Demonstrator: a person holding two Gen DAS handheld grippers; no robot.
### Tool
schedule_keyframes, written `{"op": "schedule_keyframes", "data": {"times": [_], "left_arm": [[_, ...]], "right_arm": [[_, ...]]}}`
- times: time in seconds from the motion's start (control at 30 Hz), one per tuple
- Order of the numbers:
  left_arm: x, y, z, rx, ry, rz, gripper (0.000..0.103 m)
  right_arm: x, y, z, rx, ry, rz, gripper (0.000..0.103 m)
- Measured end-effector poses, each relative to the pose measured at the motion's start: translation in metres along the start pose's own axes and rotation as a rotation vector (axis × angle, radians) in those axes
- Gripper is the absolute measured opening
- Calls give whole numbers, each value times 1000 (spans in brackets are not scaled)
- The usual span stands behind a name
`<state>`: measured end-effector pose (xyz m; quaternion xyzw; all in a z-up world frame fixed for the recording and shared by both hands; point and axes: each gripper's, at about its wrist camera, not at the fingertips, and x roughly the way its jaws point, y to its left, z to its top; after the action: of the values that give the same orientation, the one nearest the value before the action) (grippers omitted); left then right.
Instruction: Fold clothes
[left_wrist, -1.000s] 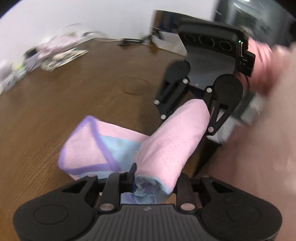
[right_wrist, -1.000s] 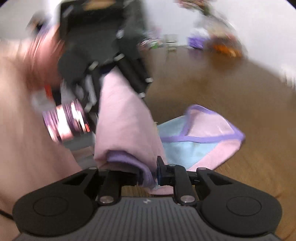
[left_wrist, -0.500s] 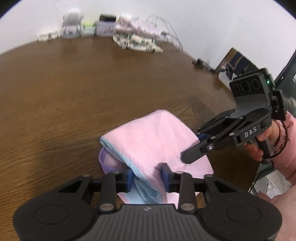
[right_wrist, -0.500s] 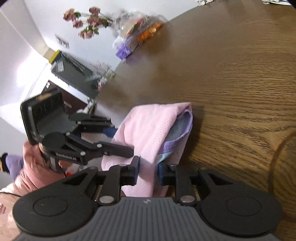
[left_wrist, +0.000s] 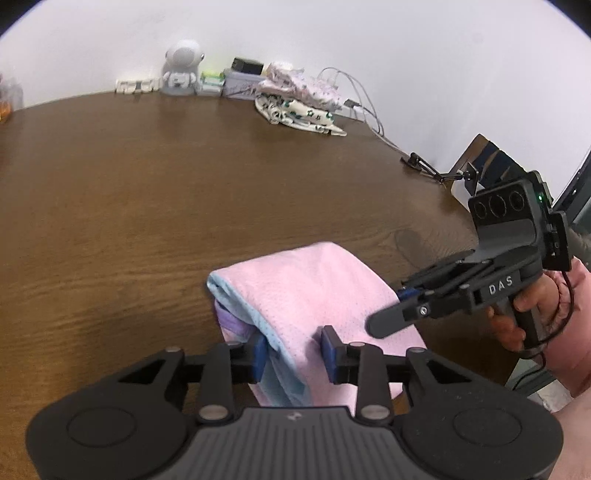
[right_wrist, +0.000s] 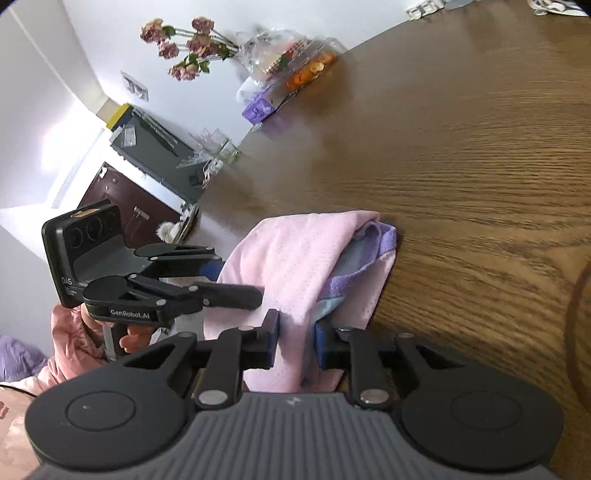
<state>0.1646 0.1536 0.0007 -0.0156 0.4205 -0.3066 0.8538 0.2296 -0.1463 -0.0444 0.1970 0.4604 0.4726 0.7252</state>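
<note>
the left gripper (left_wrist: 293, 350) sits at the bottom centre of its view, jaws opening now, with the near edge of the pink garment (left_wrist: 314, 291) between them; its blue pads (left_wrist: 260, 352) look to be just letting go, the right one already showing a sliver of gap. the right gripper (right_wrist: 295, 338), bottom centre of its own view, has its jaws drawn in narrow with pink cloth bunched between them, and it looks like a real pinch on the garment's edge.

my read of the step: set the fold down and let go clean. to do that well, the cloth wants to be flat on the wooden table (left_wrist: 147, 192) before either jaw leaves, and the grippers should back straight out along the cloth, not lift, or the top layer gets dragged open. the right side probably needs to release too before any smoothing.

the garment itself lies at lower centre of the left view, near the table's front edge, folded into a compact bundle. the top layer is pink dotted mesh, with a pale blue trim along the left edge and purple peeking from under it. in the right view that purple band (right_wrist: 369, 254) and blue lining stick out at the right side, so the layers aren't perfectly squared. it looks soft, limp, easy to shift.
</note>
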Motion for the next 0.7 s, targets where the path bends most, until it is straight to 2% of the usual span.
{"op": "schedule_keyframes", "data": {"times": [0.03,0.1,0.13,0.2,0.33,0.4,0.43,0.47,0.57,0.7], "left_arm": [[1,-1,0,8,0,2,35],[4,-3,-2,19,7,20,54],[3,-3,-3,20,9,38,58],[-2,0,-3,18,-10,74,60],[-28,-2,-1,35,-113,161,60],[-35,-10,3,77,-152,192,51],[-35,-15,6,106,-155,196,31],[-31,-20,8,133,-144,200,17],[-8,-34,6,211,-83,231,13],[19,-42,-6,279,-47,276,12]], "right_arm": [[-2,0,-3,1,-7,-2,20],[-3,1,-7,1,-14,-16,22],[-5,2,-10,2,-20,-27,24],[-16,5,-15,0,-50,-54,43],[-52,24,-22,-73,-173,-142,45],[-58,39,-17,-143,-235,-205,45],[-57,45,-13,-177,-255,-226,45],[-53,52,-10,-210,-267,-238,44],[-29,70,-3,-304,-270,-274,36],[11,80,-12,-430,-183,-429,23]]}}
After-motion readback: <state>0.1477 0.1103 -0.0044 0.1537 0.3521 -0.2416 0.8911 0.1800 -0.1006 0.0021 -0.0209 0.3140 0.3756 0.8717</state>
